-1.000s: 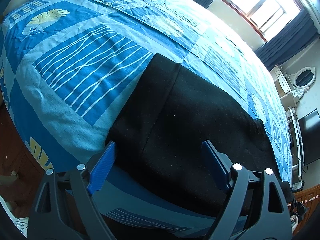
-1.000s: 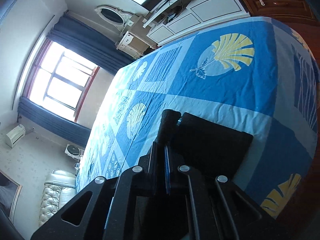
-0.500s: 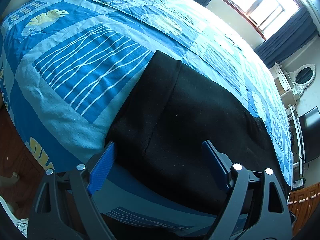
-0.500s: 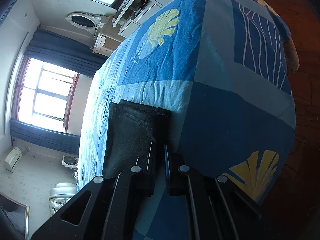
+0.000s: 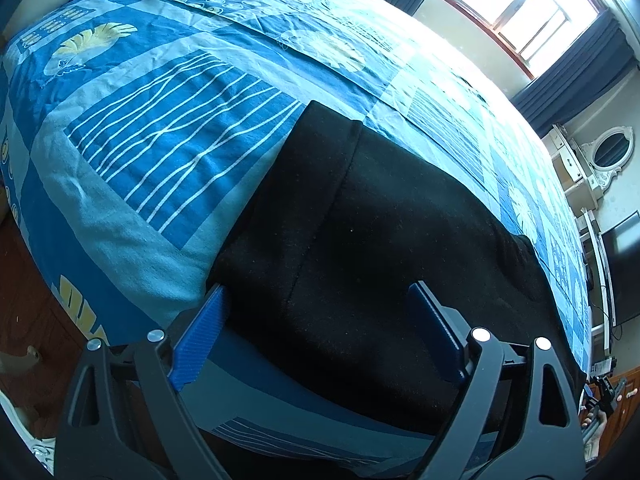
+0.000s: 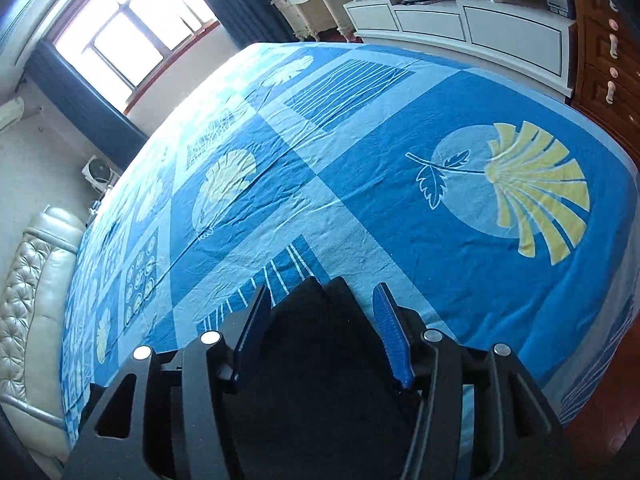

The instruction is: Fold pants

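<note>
The black pants (image 5: 384, 248) lie flat on the blue patterned bedspread (image 5: 168, 152), waistband end toward the left, legs running off to the right. My left gripper (image 5: 320, 300) is open, hovering just over the near edge of the waist area, touching nothing. In the right wrist view the far end of the pants (image 6: 320, 320) lies between the fingers of my right gripper (image 6: 320, 304), which is open; the blue pads (image 6: 390, 320) stand apart on either side of the cloth.
The bedspread (image 6: 400, 184) covers a large bed. A padded headboard (image 6: 28, 280) is at the left, a white cabinet (image 6: 460, 28) and wooden drawers (image 6: 608, 80) beyond the bed's foot. Wooden floor (image 5: 24, 320) lies past the near edge.
My right gripper was shut on the pants' end, swung round with it, and now stands open with the cloth lying between its fingers. The left gripper has barely moved.
</note>
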